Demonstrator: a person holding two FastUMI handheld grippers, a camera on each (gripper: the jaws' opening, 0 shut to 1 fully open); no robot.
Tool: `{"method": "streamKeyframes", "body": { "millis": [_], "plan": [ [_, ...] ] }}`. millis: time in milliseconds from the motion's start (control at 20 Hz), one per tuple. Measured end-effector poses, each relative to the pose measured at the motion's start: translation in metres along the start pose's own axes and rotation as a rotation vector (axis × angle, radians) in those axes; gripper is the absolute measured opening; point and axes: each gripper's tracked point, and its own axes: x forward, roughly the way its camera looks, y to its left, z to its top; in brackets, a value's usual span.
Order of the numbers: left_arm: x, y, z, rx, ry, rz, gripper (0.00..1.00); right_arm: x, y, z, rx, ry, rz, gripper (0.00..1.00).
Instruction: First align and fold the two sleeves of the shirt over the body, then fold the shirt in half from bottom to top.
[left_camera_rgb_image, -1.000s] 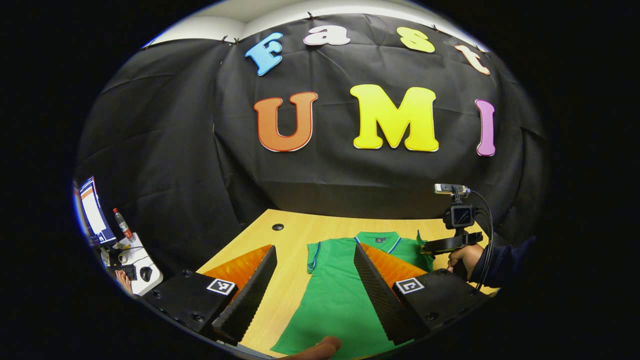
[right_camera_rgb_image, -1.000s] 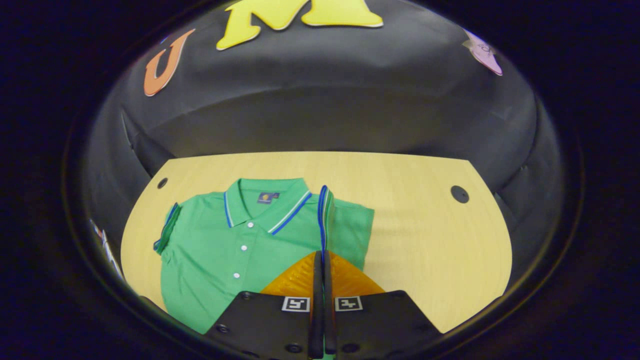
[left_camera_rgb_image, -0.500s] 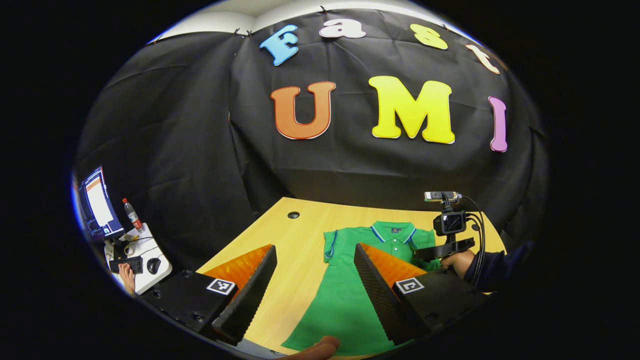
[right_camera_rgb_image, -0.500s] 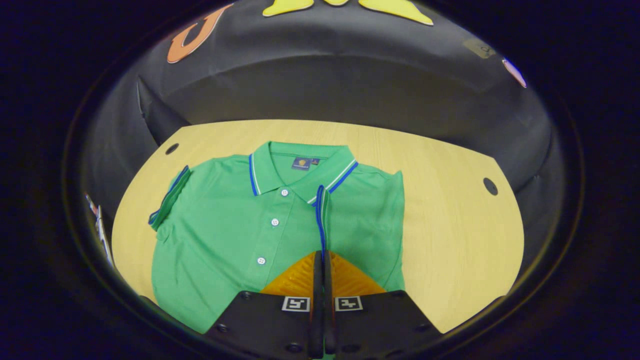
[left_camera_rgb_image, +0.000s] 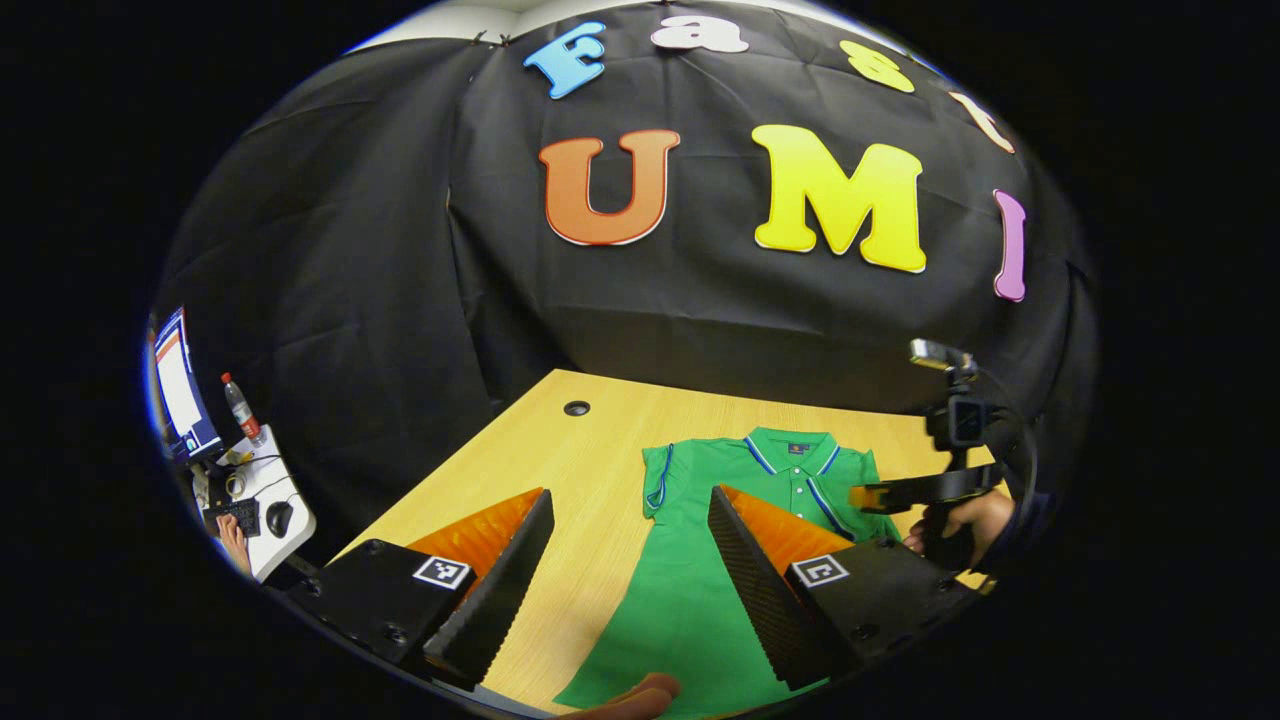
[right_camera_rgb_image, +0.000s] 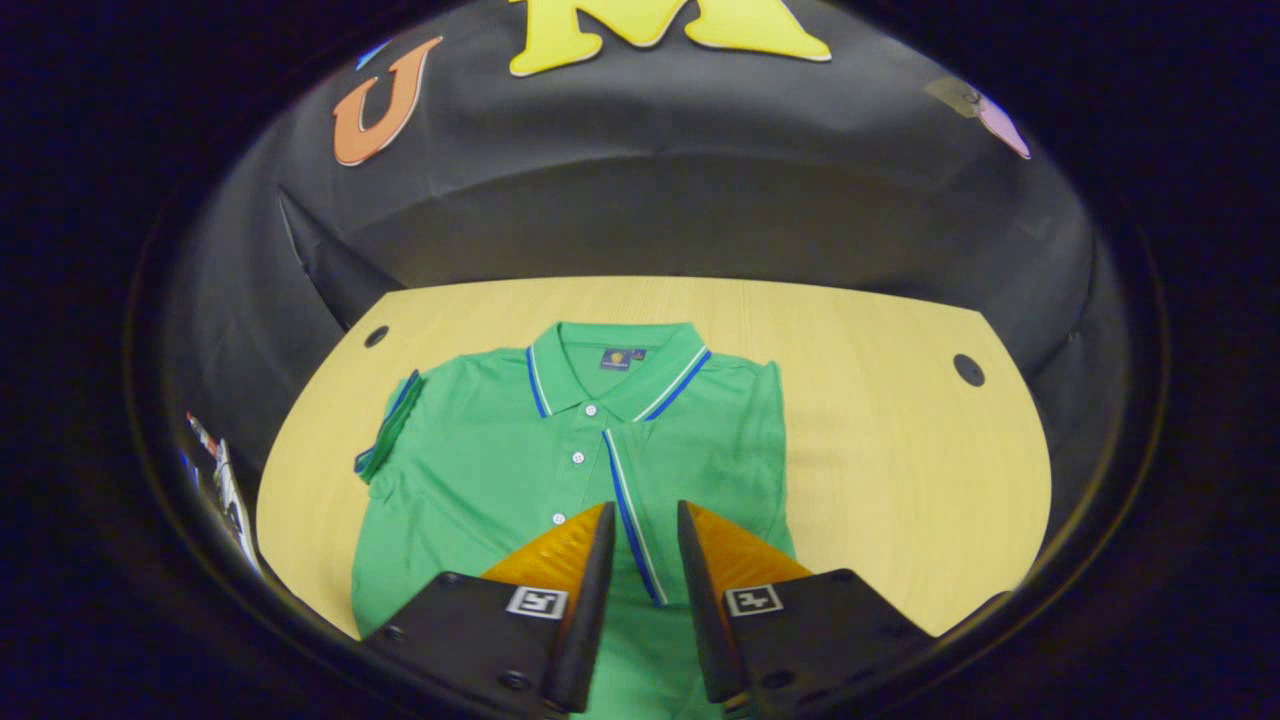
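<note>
A green knit polo shirt (right_camera_rgb_image: 500, 480) is laid flat, front up, on the pale wood-grain worktop (right_camera_rgb_image: 880, 450), its collar toward the black cloth wall. The collar is edged with blue and white stripes, and small white buttons run down the placket. One sleeve (right_camera_rgb_image: 640, 500) has been folded over the body, its striped cuff lying as a slanted line just right of the buttons. The other sleeve (right_camera_rgb_image: 390, 430) is seen spread out at the shirt's far edge, its cuff rumpled. Round cable holes are cut into the worktop's far corners.

In the right gripper view, the right gripper (right_camera_rgb_image: 640, 580) is seen just above the folded cuff with its ribbed fingers parted by a narrow gap; the cuff lies between them, released. Half a second ago those fingers were pressed together on the cuff, which stood upright; now it lies flat on the shirt.

In the left gripper view, the left gripper (left_camera_rgb_image: 630, 570) is held above the lower part of the shirt with its fingers wide apart and nothing between them, as before. Off to the side, a small white desk (left_camera_rgb_image: 265, 510) carrying a monitor, a bottle, a keyboard and a mouse is visible.
</note>
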Motion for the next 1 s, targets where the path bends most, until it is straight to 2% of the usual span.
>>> {"method": "streamKeyframes", "body": {
  "millis": [100, 200, 350, 550, 600, 650, 700, 850, 1000],
  "plan": [
    [0.028, -0.005, -0.001, 0.013, 0.023, -0.023, 1.00, -0.029, -0.010, 0.007, -0.017, -0.043, -0.023, 0.77],
    [0.055, -0.009, -0.001, 0.021, 0.043, -0.049, 1.00, -0.062, -0.014, 0.015, -0.019, -0.092, -0.028, 0.93],
    [0.103, -0.031, -0.013, 0.055, 0.097, -0.147, 1.00, -0.106, -0.028, 0.019, -0.037, -0.158, -0.073, 0.93],
    [0.154, -0.032, -0.020, 0.125, 0.130, -0.141, 1.00, -0.154, -0.038, 0.012, -0.031, -0.207, -0.130, 0.93],
    [0.166, -0.035, -0.024, 0.130, 0.142, -0.144, 1.00, -0.163, -0.044, 0.008, -0.033, -0.213, -0.165, 0.95],
    [0.178, -0.035, -0.030, 0.131, 0.163, -0.145, 1.00, -0.170, -0.051, 0.004, -0.032, -0.220, -0.204, 0.92],
    [0.189, -0.035, -0.037, 0.127, 0.190, -0.145, 1.00, -0.178, -0.053, -0.002, -0.021, -0.220, -0.226, 0.99],
    [0.221, -0.038, -0.058, 0.092, 0.268, -0.159, 1.00, -0.192, -0.050, -0.024, 0.022, -0.197, -0.245, 0.93],
    [0.247, -0.038, -0.071, 0.084, 0.316, -0.160, 1.00, -0.208, -0.053, -0.035, 0.017, -0.191, -0.272, 0.95]
  ]
}}
